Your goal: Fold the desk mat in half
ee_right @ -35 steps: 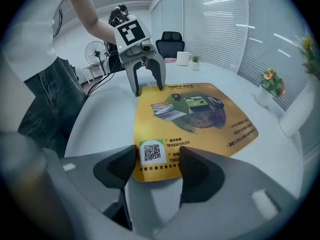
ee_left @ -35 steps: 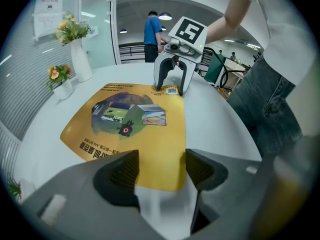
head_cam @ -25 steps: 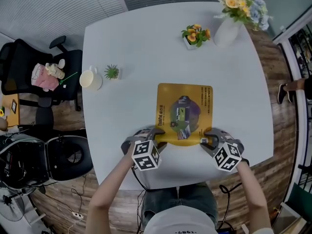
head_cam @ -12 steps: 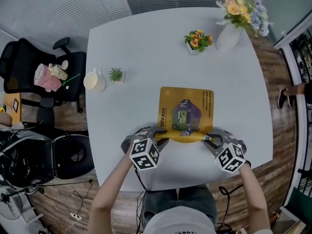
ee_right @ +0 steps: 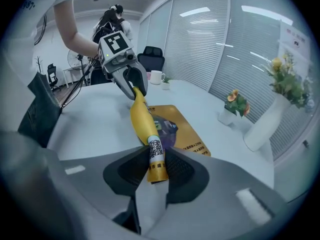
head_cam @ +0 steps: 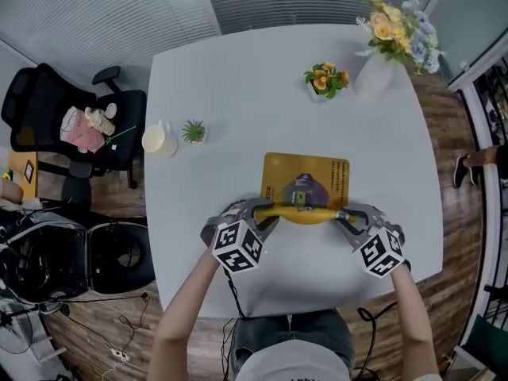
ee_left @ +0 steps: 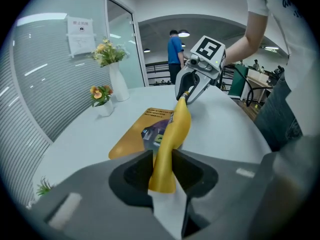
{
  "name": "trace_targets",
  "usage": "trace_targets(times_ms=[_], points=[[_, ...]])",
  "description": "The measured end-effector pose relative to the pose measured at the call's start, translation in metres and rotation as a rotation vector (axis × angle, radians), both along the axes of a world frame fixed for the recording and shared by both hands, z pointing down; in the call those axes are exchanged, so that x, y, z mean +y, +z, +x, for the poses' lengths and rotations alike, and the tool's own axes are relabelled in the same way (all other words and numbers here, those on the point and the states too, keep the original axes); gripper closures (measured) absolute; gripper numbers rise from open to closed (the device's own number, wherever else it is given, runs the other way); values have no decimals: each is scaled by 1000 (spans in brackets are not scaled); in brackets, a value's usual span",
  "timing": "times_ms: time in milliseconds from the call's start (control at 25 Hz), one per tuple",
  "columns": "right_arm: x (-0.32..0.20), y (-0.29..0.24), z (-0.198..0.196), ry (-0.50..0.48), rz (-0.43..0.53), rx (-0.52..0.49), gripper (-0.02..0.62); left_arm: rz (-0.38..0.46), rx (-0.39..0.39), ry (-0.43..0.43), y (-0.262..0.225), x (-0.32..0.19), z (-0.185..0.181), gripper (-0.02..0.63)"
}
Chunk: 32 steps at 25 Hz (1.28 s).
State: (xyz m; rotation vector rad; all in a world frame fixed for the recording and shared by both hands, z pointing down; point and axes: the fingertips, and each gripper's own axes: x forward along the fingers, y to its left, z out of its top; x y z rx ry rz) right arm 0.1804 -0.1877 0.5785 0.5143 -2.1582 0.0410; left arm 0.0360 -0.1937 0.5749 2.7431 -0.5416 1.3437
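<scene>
Two near corners of the yellow desk mat (head_cam: 305,179) are pinched in the head view by the left claw (head_cam: 268,211) and the right claw (head_cam: 343,215). That edge is raised off the pale grey desk (head_cam: 238,94) at frame centre.

Left gripper view: the jaws are clamped on a mat corner. A paper notice (ee_left: 80,30) on the glass wall, upper left, is unreadable.

Right gripper view: the jaws, just closing, grip the corner bearing a QR-code label (ee_right: 155,148). The mat's print is too small to read.
</scene>
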Motion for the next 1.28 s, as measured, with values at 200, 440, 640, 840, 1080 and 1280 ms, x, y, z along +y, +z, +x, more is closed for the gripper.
trace_targets(times_ms=[200,440,640,840,1080,1280], points=[[-27,-6,1,38,29,-20,471,19,31,-59,-9,-29,1,483],[-52,-3,2,52,34,-24,471,36,12,-72,-2,-51,1,485],[-66,7,2,66,17,-28,471,30,15,-104,8,-63,1,485],[-76,17,2,87,-6,-42,468,20,29,-153,18,-74,1,479],[-85,30,3,123,-33,-63,462,10,57,-213,28,-86,2,466],[-91,43,3,162,-59,-78,445,-2,72,-264,37,-93,2,442]])
